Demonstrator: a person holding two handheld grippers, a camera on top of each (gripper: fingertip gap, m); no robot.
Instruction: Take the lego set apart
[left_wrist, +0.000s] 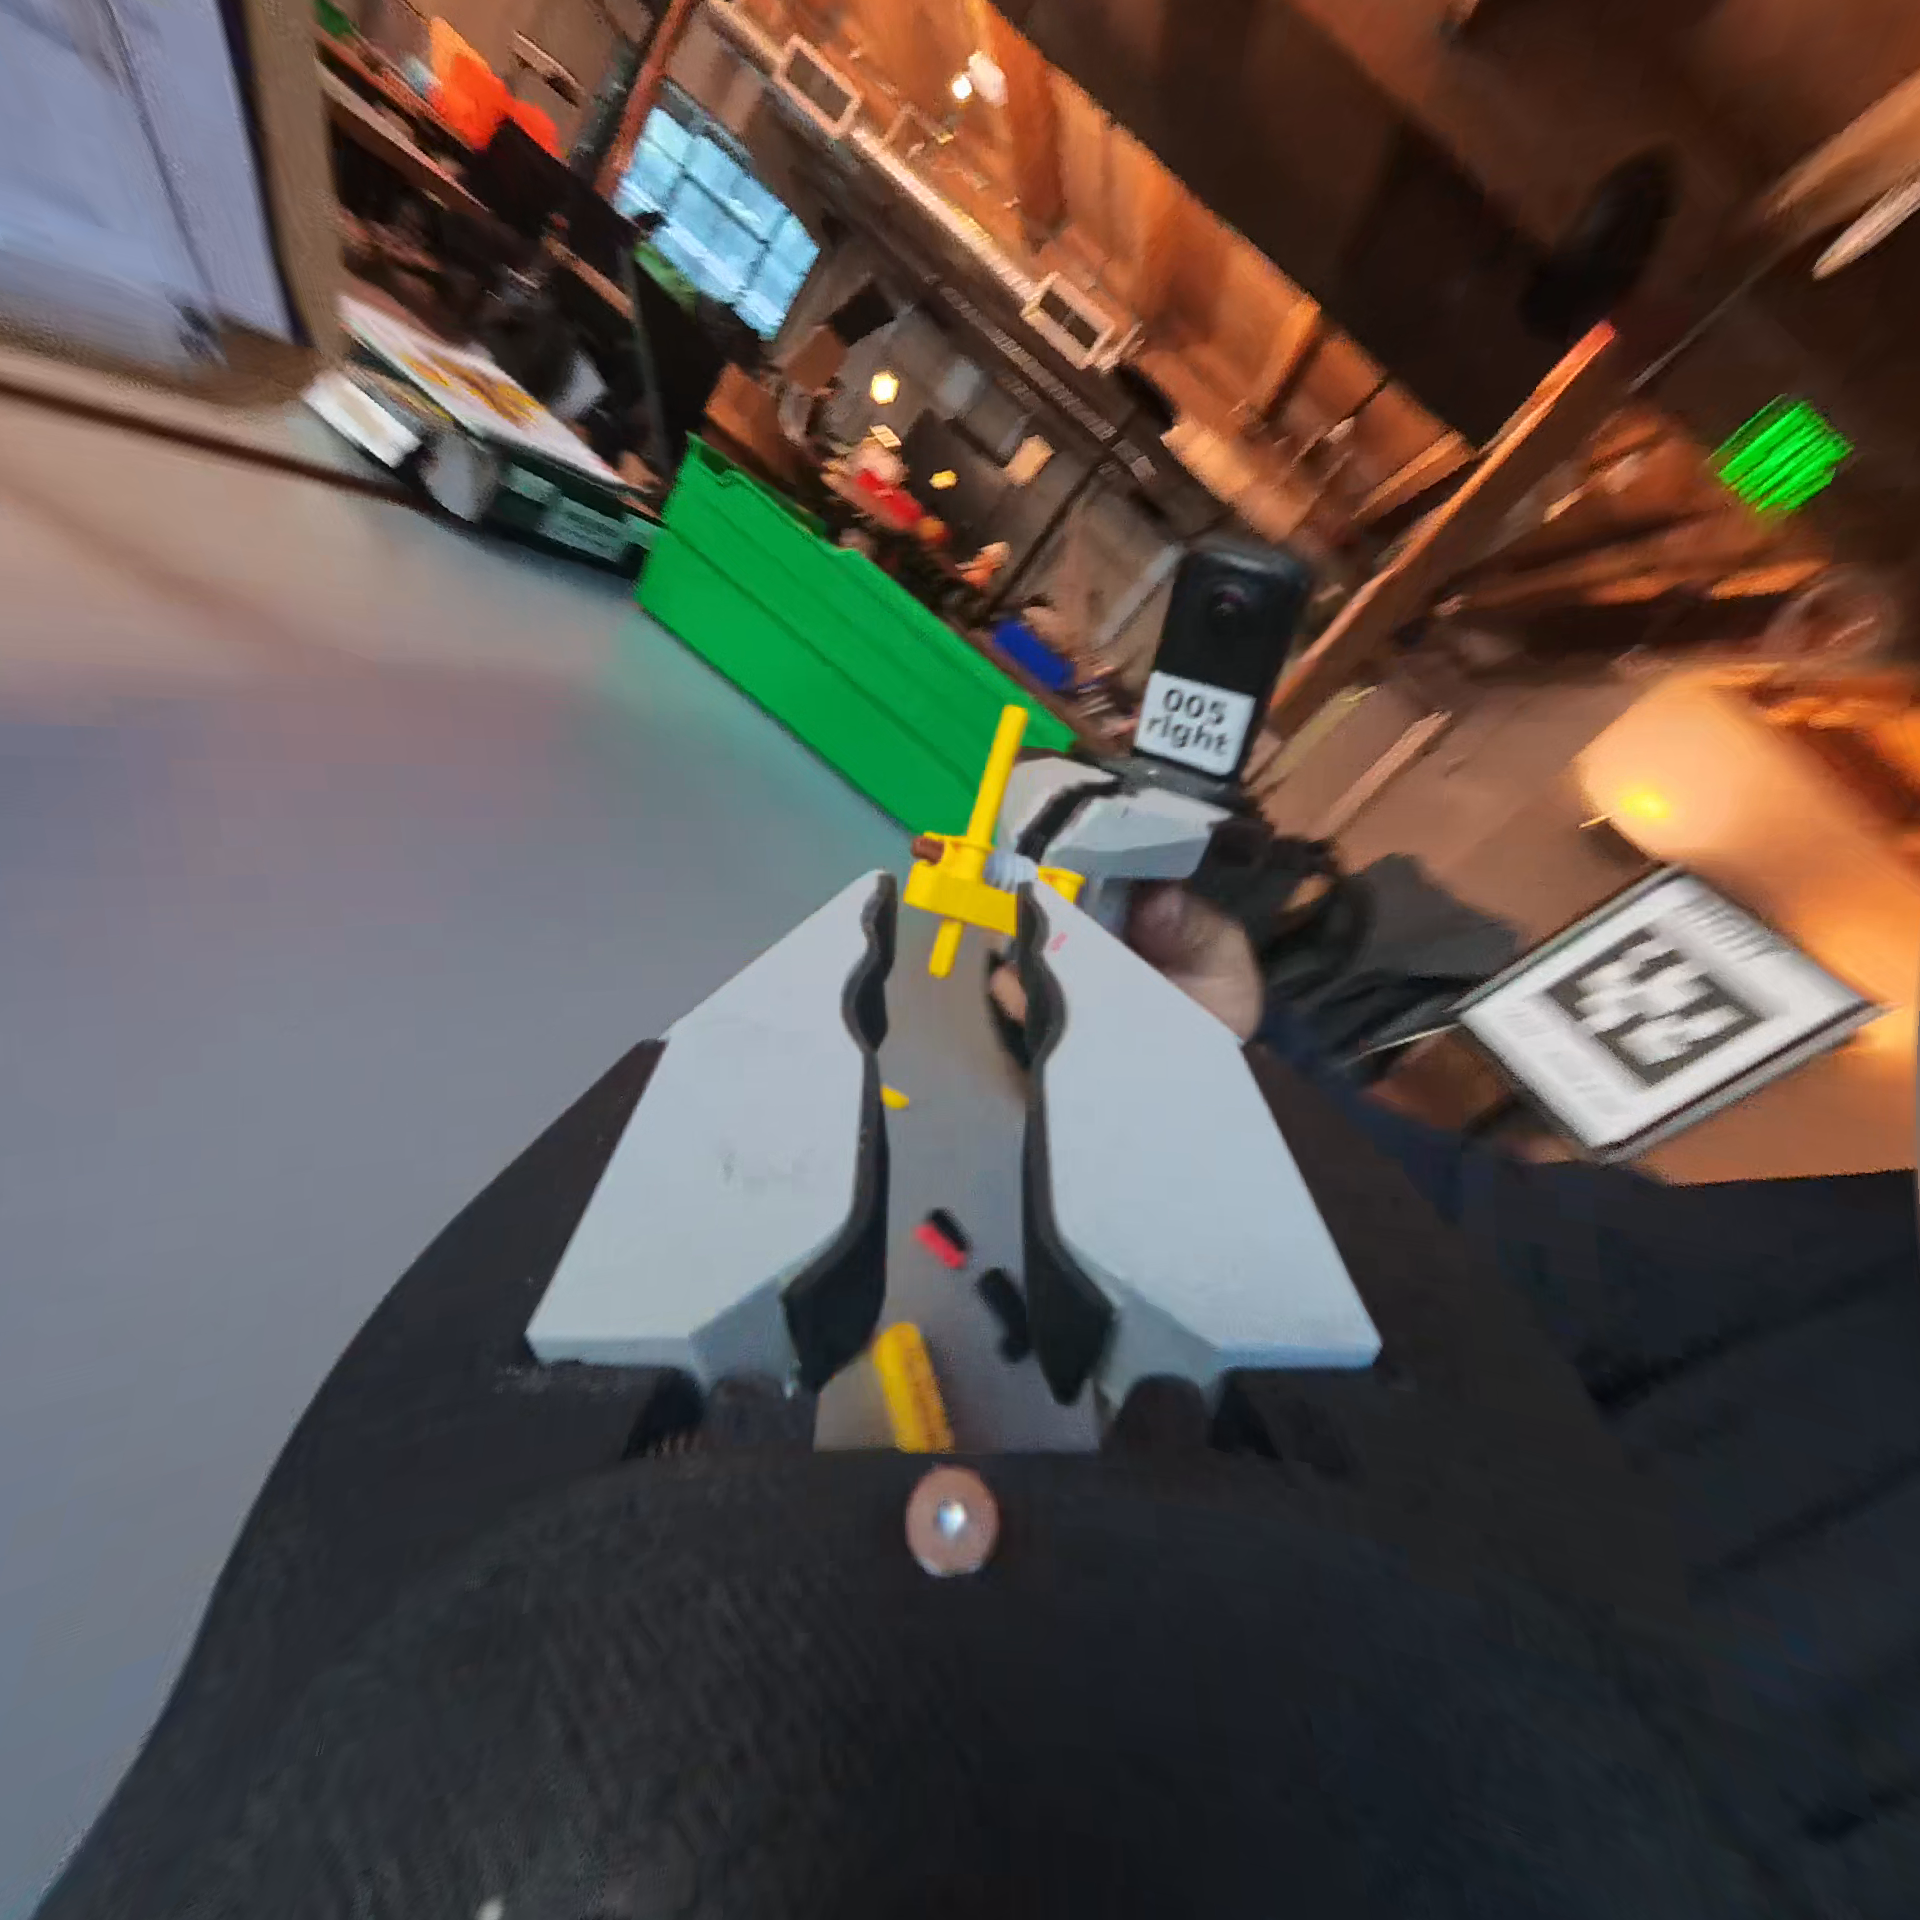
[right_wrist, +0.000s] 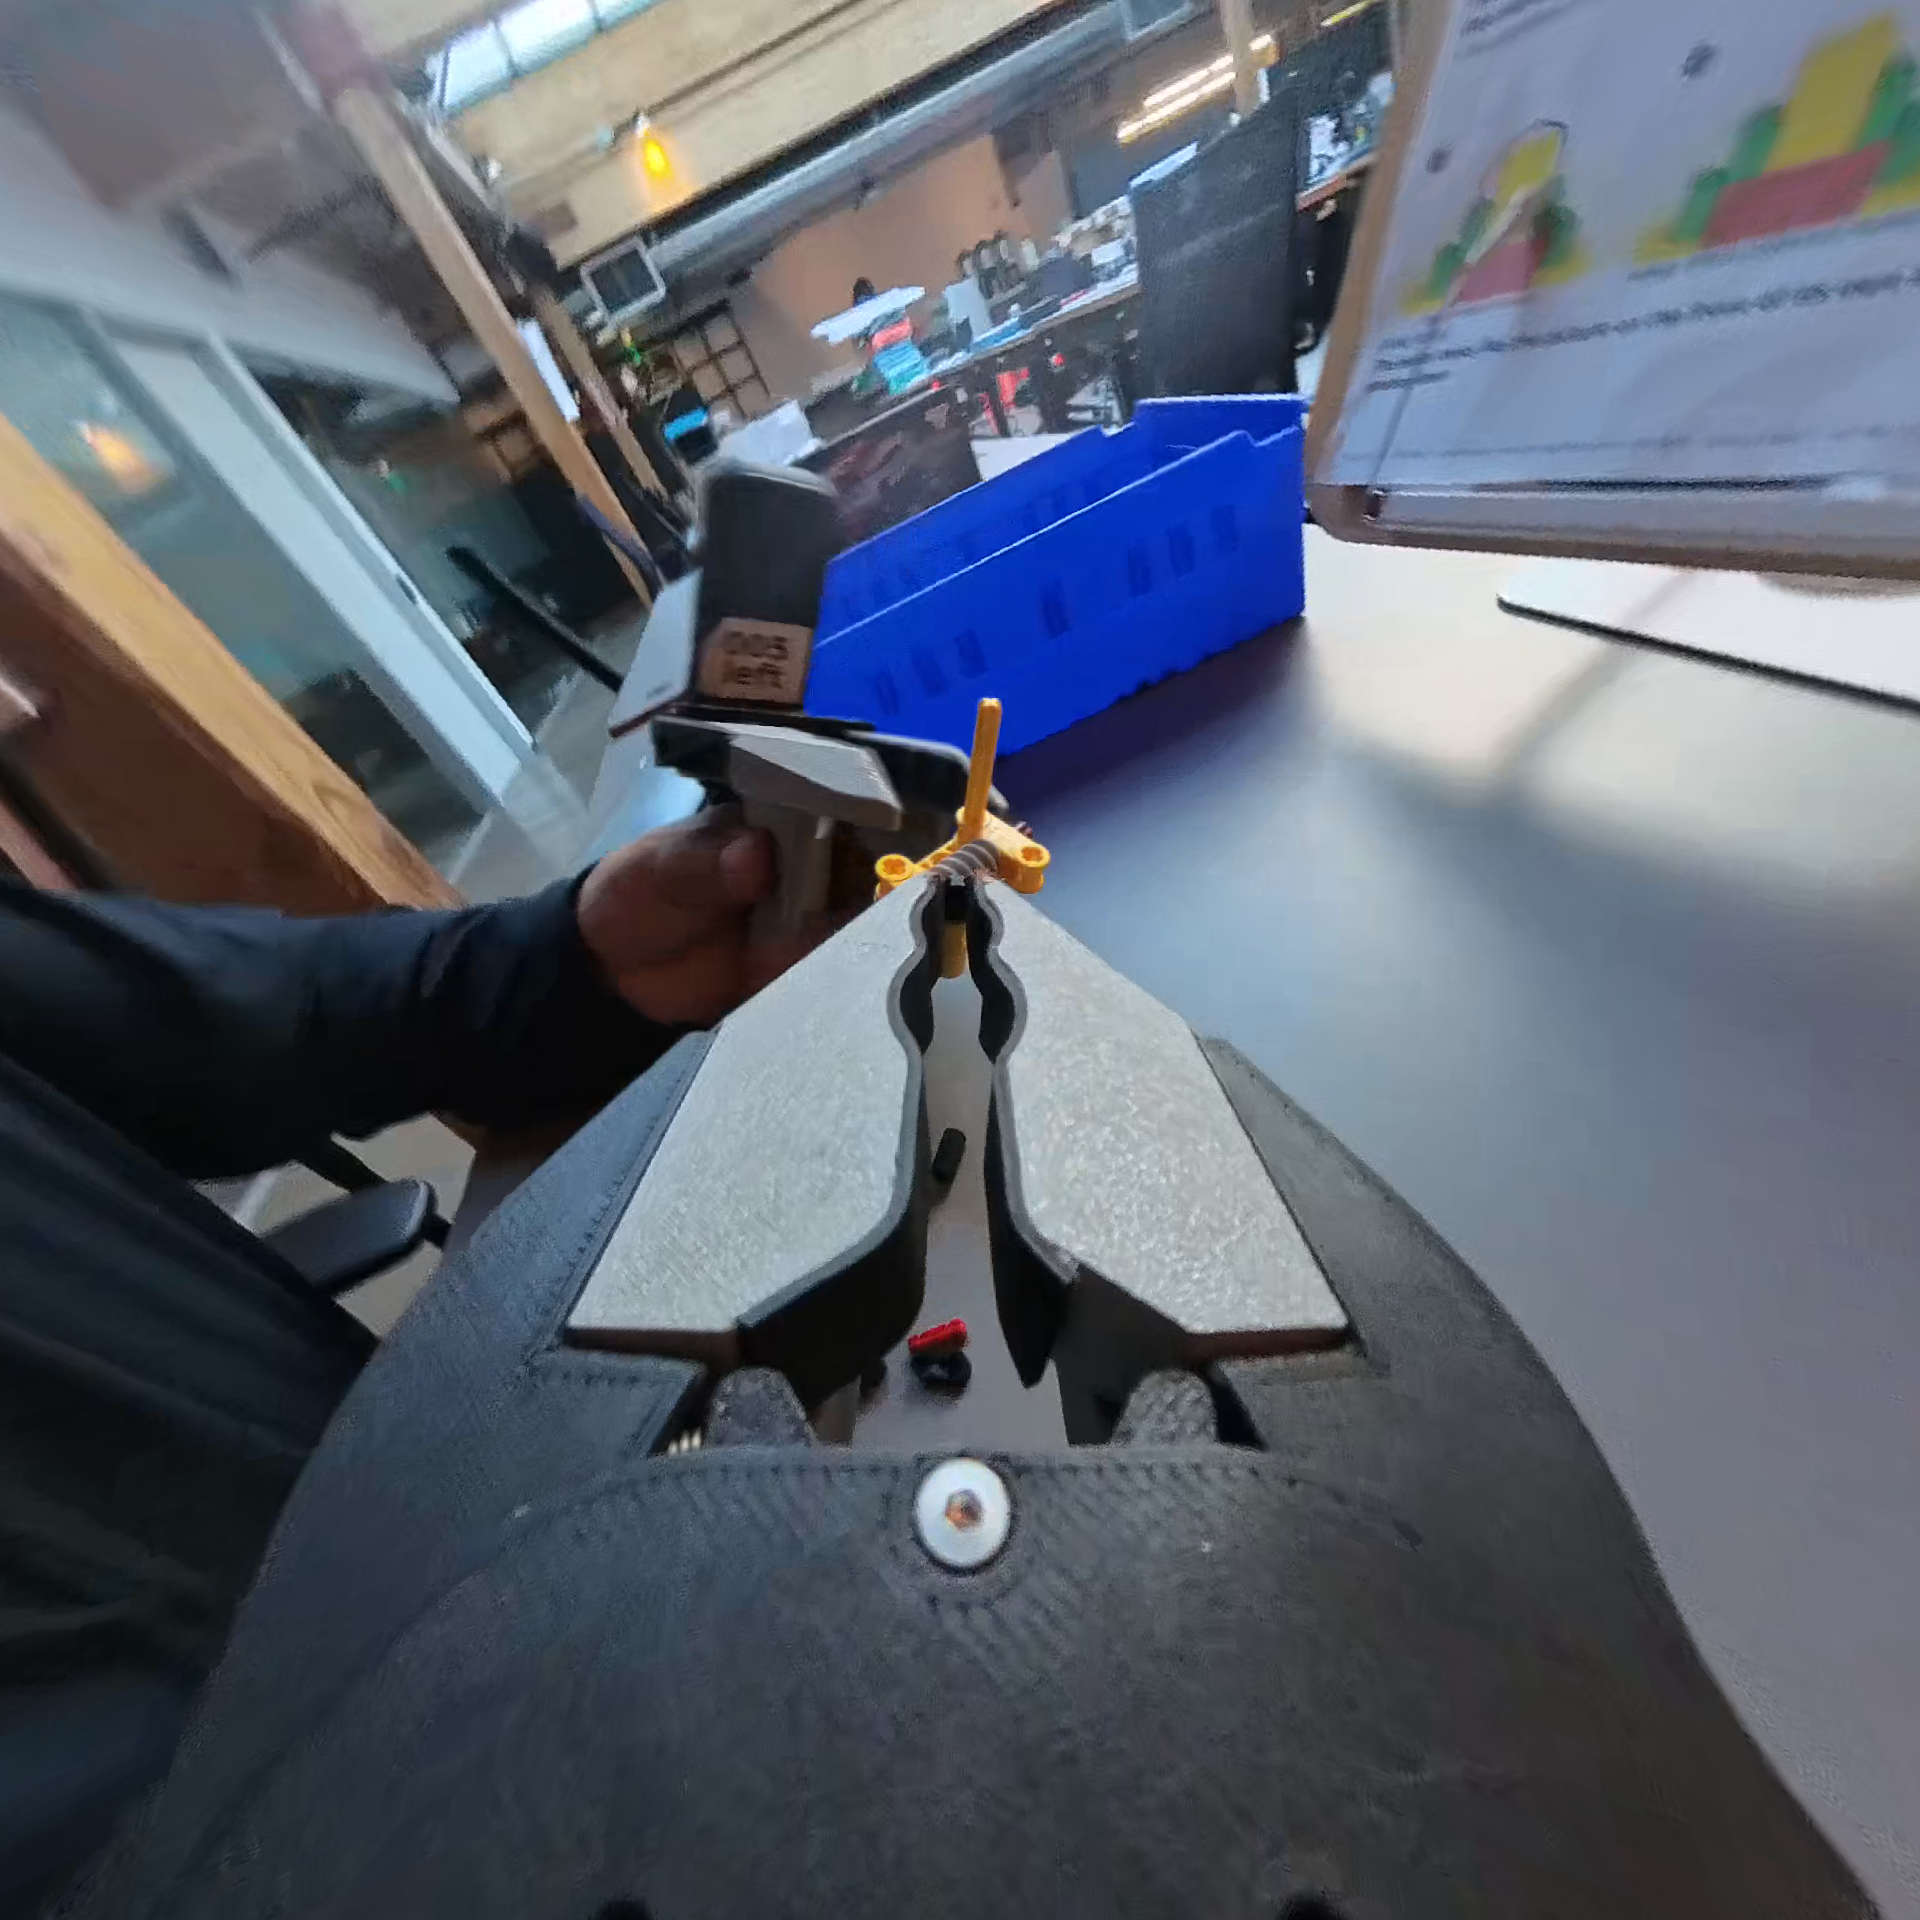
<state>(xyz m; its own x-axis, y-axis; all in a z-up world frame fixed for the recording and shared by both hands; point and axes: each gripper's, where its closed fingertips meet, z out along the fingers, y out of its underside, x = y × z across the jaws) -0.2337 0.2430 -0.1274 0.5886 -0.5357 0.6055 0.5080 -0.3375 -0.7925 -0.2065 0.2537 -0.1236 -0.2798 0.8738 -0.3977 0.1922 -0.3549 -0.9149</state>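
A small yellow lego assembly (left_wrist: 958, 883) with a long yellow axle and a grey spring-like part is held in the air above the grey table (left_wrist: 312, 831). My left gripper (left_wrist: 954, 902) has its jaws closed in on the yellow connector from both sides. My right gripper (right_wrist: 951, 904) is shut on the assembly (right_wrist: 966, 857) from the opposite side, with a yellow stub between its tips. Each gripper shows in the other's view, the right gripper (left_wrist: 1049, 831) and the left gripper (right_wrist: 935, 774). Loose pieces lie on the table below: a yellow beam (left_wrist: 912, 1387) and a red-and-black piece (right_wrist: 940, 1351).
A green bin (left_wrist: 821, 634) stands on the table beyond the grippers, and a blue bin (right_wrist: 1060, 582) at the far side. A printed sheet on a stand (right_wrist: 1662, 260) is at the right. A black-and-white marker card (left_wrist: 1662, 1008) lies nearby. A person's sleeve (right_wrist: 312, 1018) reaches in from the left.
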